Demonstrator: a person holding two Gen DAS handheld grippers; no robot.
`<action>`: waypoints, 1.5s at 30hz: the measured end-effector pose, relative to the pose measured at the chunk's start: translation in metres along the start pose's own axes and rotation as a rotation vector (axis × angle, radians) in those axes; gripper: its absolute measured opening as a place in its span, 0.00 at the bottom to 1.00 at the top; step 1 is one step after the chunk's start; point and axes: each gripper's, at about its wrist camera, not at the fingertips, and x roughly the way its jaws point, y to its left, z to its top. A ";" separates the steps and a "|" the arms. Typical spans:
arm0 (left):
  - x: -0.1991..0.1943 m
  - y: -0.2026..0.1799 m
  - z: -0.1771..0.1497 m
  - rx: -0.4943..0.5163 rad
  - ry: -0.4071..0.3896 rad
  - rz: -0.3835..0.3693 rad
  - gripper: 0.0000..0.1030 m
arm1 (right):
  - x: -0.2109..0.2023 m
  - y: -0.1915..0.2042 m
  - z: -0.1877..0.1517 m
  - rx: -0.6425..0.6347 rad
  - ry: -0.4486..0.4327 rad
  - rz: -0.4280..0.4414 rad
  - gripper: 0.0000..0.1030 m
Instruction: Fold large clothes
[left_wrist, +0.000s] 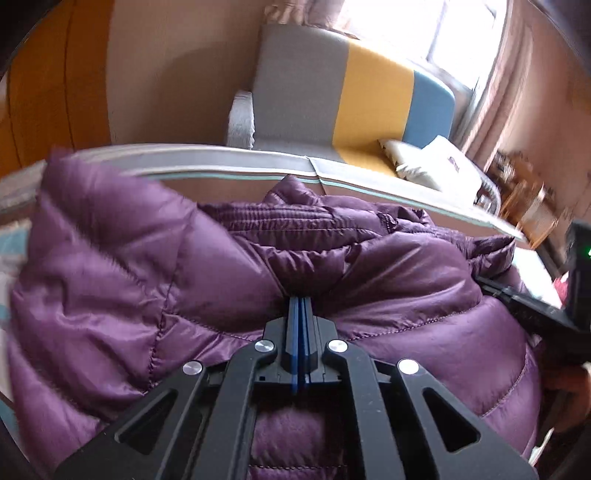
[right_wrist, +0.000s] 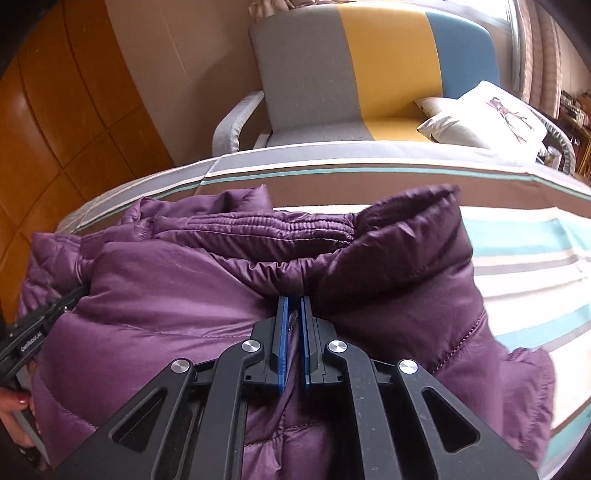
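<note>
1. On the striped bedspread (right_wrist: 517, 236) lies the purple down jacket (left_wrist: 147, 266), bunched and puffy, its ribbed collar band toward the far edge, where an armchair (right_wrist: 314, 74) in grey, yellow and blue stands beyond the bed.
2. To the left, the left gripper (left_wrist: 301, 301) has its blue pads pressed nearly together on a pinch of the jacket's shiny fabric (a thin fold, by the look of it).
3. To the right, the right gripper (right_wrist: 293, 302) is likewise clamped on a gathered ridge of the jacket, with fabric showing between its pads.
4. I judge this to be the grasping step: both near-side holds look set, and the fold itself is not yet made.
5. The next move probably calls for lifting both pinches together and carrying them toward the collar, keeping the hands level so that the slippery, air-filled quilting does not slide out or balloon sideways.
</note>
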 end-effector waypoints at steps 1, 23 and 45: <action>0.002 0.002 -0.003 -0.010 -0.007 -0.005 0.02 | 0.002 -0.001 -0.003 0.007 -0.012 0.002 0.04; -0.005 0.019 0.034 0.032 -0.004 0.233 0.82 | -0.013 -0.039 0.011 0.114 -0.048 -0.073 0.20; -0.074 0.038 -0.007 -0.046 -0.114 0.366 0.92 | -0.069 -0.033 -0.017 0.102 -0.113 -0.159 0.30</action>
